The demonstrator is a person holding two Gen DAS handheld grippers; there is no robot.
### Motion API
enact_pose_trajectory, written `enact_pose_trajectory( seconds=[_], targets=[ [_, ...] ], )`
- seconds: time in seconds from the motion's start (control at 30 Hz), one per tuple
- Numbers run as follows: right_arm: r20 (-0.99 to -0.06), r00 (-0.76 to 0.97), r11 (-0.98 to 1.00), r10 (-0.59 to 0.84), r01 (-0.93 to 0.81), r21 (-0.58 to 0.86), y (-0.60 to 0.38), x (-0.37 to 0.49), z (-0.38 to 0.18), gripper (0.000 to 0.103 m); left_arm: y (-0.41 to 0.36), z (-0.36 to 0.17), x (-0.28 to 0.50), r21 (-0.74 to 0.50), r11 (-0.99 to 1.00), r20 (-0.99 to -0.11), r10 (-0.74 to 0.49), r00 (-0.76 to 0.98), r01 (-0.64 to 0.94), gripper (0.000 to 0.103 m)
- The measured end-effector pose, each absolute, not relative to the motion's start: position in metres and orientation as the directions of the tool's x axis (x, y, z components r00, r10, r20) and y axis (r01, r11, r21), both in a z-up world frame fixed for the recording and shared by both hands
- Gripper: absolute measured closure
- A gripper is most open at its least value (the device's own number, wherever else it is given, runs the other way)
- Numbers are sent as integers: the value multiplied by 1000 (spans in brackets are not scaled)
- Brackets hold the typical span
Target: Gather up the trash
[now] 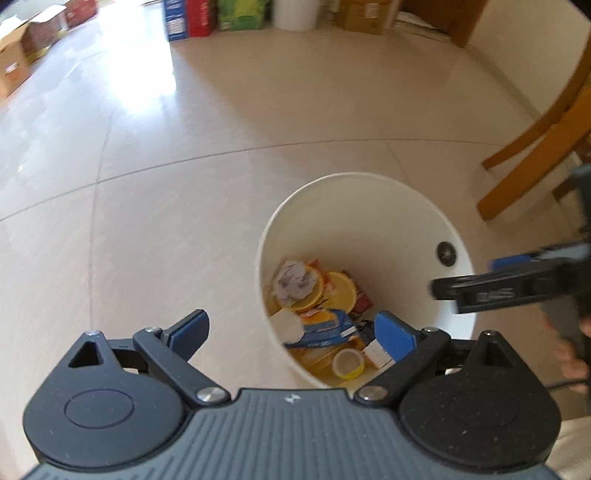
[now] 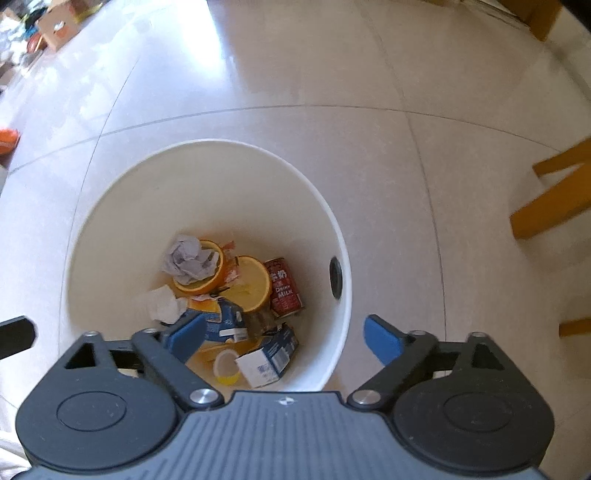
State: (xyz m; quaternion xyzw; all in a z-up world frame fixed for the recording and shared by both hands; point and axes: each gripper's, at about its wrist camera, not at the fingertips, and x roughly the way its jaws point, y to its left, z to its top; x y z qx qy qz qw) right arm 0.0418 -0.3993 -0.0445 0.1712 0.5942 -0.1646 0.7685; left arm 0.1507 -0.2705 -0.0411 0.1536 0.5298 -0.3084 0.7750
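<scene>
A white round bin point(image 1: 369, 192) stands on the tiled floor, its rim point(image 2: 207, 147) also showing in the right wrist view. Inside lie crumpled paper point(image 2: 188, 258), two orange bowls point(image 2: 255, 284), a red milk can point(image 2: 286, 290), blue cartons point(image 2: 273, 350), a white tissue point(image 2: 164, 302) and a tape roll point(image 2: 227, 365). My left gripper point(image 1: 291, 332) hangs open over the bin's near left rim, nothing between its blue pads. My right gripper point(image 2: 282, 332) is open above the bin's near edge and holds nothing; it also reaches in from the right point(image 1: 461, 277) in the left wrist view.
Wooden chair legs point(image 1: 524, 155) stand right of the bin, seen again point(image 2: 550, 210) from the right wrist. Cardboard boxes point(image 1: 22, 51) line the far left; coloured boxes point(image 1: 192, 18) and another white bin point(image 1: 295, 14) stand at the back. An orange object point(image 2: 7, 140) lies far left.
</scene>
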Motion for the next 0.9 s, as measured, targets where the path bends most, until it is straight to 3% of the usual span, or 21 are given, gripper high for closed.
enact_pose_trajectory(
  seconds=[0.23, 0.6, 0.9],
  targets=[
    [-968, 245, 850, -59, 520, 80, -377, 4, -16, 0, -259, -49, 134, 65, 790, -935, -165, 314, 610, 7],
    [-968, 246, 841, -51, 533, 92, -332, -35, -3, 0, -243, -49, 109, 19, 841, -956, -143, 256, 540, 6],
    [-958, 281, 842, -52, 528, 109, -335, -34, 7, 0, -248, -44, 108, 59, 800, -955, -128, 267, 597, 4]
  ],
)
